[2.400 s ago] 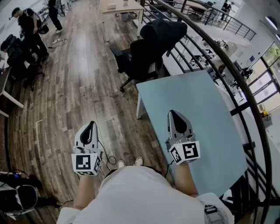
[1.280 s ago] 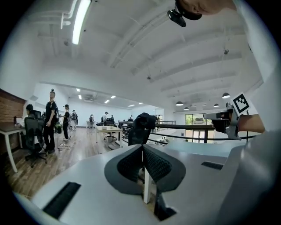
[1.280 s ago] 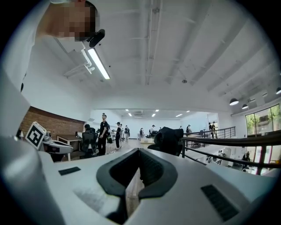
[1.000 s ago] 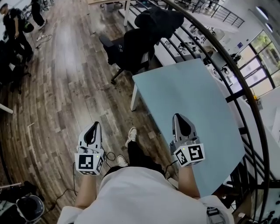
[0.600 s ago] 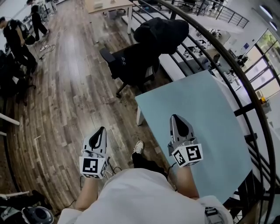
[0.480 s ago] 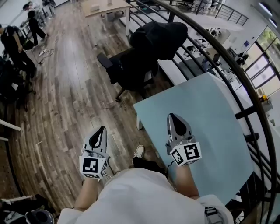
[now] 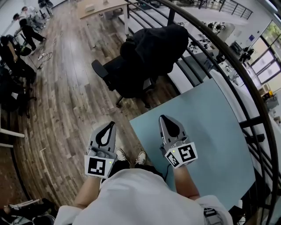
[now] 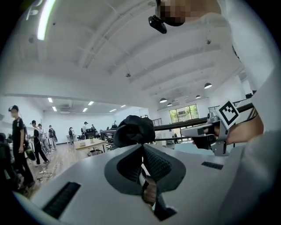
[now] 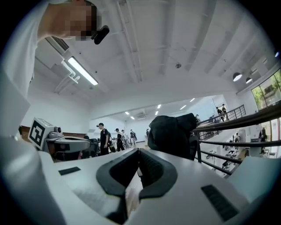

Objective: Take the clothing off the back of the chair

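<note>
A black piece of clothing [image 7: 158, 48] hangs bunched over the back of a black office chair [image 7: 116, 79], beyond the table's near corner. Both grippers are held level and point toward it from some way off. My left gripper [image 7: 109, 126] is shut and empty above the wooden floor. My right gripper [image 7: 163, 118] is shut and empty over the table's corner. The left gripper view shows the clothing [image 8: 134, 130] straight past the closed jaws, with the right gripper [image 8: 206, 130] beside it. In the right gripper view the clothing [image 9: 173, 134] is ahead, slightly right.
A light blue table [image 7: 210, 149] fills the right side. A black curved railing [image 7: 228, 61] runs behind the table and the chair. Several people [image 7: 22, 33] stand at the far left on the wooden floor. A wooden desk [image 7: 101, 6] is further back.
The chair and clothing have come nearer and look larger in the head view. Both grippers moved forward toward them, still shut; the right one now sits over the table's corner.
</note>
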Demonstrator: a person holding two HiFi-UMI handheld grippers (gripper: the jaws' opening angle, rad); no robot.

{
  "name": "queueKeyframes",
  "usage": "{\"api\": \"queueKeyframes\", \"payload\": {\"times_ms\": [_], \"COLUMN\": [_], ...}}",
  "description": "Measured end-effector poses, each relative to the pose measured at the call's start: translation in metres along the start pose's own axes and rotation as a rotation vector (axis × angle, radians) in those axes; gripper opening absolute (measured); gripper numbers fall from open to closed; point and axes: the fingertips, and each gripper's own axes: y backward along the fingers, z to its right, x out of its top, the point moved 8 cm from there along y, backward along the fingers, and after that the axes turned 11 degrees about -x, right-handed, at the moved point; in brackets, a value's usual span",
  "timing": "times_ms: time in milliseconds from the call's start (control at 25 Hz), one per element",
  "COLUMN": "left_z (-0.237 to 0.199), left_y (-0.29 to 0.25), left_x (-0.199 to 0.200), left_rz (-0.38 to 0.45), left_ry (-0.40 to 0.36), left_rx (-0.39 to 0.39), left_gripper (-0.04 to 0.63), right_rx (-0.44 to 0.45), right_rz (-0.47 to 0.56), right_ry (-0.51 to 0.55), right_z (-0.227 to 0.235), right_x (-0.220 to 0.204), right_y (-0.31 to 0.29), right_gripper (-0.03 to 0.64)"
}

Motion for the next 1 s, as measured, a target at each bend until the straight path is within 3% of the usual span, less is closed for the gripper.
{"api": "queueKeyframes", "payload": {"times_ms": [120, 320, 440, 840, 1000], "left_z": [-0.02, -0.056, -0.075, -0.137, -0.153], "left_y": [-0.022, -0.063, -0.08, -0.116, -0.138], "left_x": [-0.006, -0.005, 0.005, 0.022, 0.038], "left_rz": [-0.012, -0.028, 0.001, 0.091, 0.153], "left_ry": [-0.013, -0.118, -0.151, -0.142, -0.206], "left_rx": [-0.014, -0.086, -0.131, -0.215, -0.307], "left_gripper": [0.026, 0.026, 0.026, 0.026, 0.028], "right_rx": [-0.03, -0.104, -0.181, -0.267, -0.328], "right_rz": [-0.03, -0.017, -0.01, -0.003, -0.002], "right_ry": [-0.022, 0.0, -0.012, 0.041, 0.056], "right_z": [0.007, 0.013, 0.012, -0.009, -0.012], "right_x": [-0.015, -0.009, -0.002, 0.012, 0.019], "right_y": [-0.013, -0.032, -0.038, -0.075, -0.078], "right_gripper": [0.02, 0.02, 0.02, 0.02, 0.02]}}
